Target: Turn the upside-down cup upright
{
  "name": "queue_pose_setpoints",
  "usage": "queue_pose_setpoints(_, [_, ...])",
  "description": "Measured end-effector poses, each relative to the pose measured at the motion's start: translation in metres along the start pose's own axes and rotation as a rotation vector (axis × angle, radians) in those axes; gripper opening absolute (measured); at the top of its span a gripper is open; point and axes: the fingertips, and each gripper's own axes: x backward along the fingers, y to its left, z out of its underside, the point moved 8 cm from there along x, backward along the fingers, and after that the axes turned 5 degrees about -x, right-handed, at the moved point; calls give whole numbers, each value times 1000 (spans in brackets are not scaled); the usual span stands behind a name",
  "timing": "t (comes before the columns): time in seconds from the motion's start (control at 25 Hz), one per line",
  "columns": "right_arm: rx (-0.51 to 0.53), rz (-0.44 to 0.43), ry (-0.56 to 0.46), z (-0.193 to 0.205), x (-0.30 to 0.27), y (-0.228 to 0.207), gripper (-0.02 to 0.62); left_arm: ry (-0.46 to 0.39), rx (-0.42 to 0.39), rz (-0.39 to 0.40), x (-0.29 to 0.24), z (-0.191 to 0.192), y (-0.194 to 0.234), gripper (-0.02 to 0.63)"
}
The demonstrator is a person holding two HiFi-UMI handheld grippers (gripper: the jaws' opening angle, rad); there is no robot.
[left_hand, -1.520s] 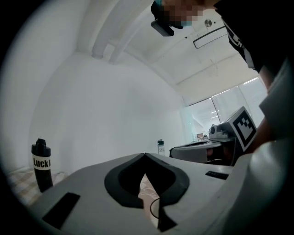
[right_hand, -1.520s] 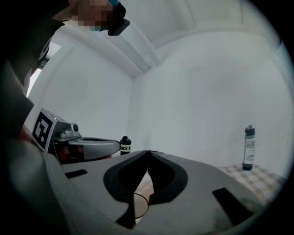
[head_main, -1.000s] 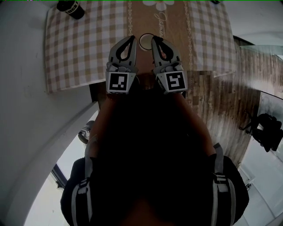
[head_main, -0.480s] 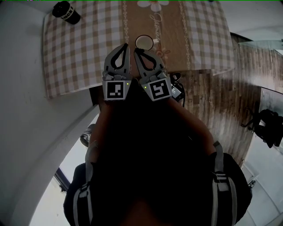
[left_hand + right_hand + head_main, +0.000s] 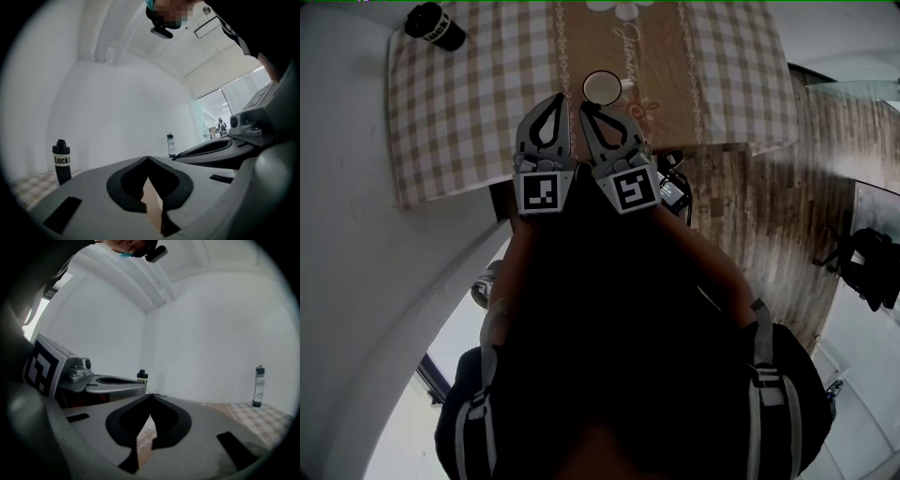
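Both sets of jaws fully closed, nothing in them: left gripper (image 5: pixel 555 97), right gripper (image 5: pixel 585 106). Cup (image 5: pixel 602 86) sits on table (image 5: pixel 469 103), just past the right tips. Probably still inverted, hard to tell from above. Risk: advancing closed shoves or topples it.

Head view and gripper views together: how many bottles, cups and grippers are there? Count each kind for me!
Bottles: 2 (black bottle, pale bottle)
Cups: 1 (cup)
Grippers: 2 (left gripper, right gripper)
Total: 5
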Motion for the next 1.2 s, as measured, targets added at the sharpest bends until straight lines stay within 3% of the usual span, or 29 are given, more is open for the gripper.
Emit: queue_pose_setpoints(1.2, [-25, -27, 45, 8, -10, -1, 3, 40, 5, 14, -8, 12, 6, -11])
